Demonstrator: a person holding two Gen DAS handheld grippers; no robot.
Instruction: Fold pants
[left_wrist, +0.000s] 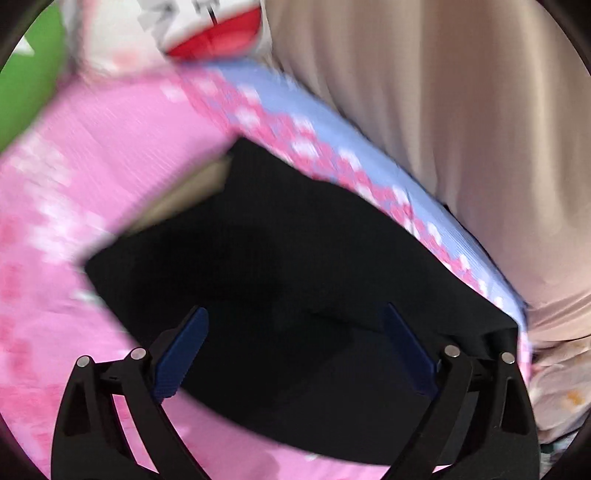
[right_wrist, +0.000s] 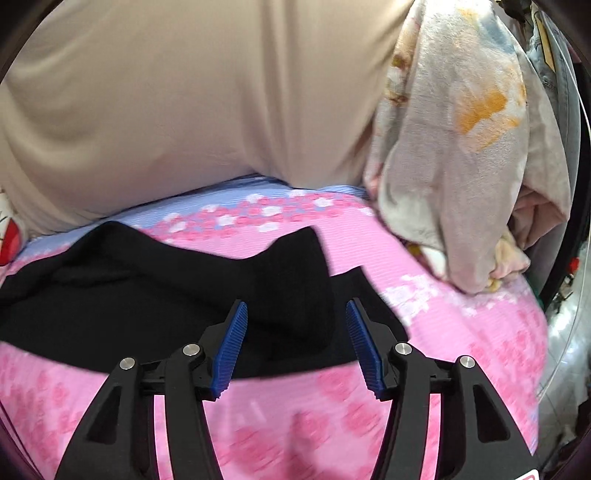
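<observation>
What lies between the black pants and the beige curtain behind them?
In the right wrist view, only a strip of the pink and blue flowered bed cover lies between the black pants and the beige curtain; nothing else rests there.

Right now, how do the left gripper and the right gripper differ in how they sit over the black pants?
The left gripper has its jaws spread very wide; the right gripper stands about half as wide. The left one hangs over the middle of the black pants; the right one sits at their near edge, over a raised fold. Both are open, with nothing pinched between their blue pads.
</observation>
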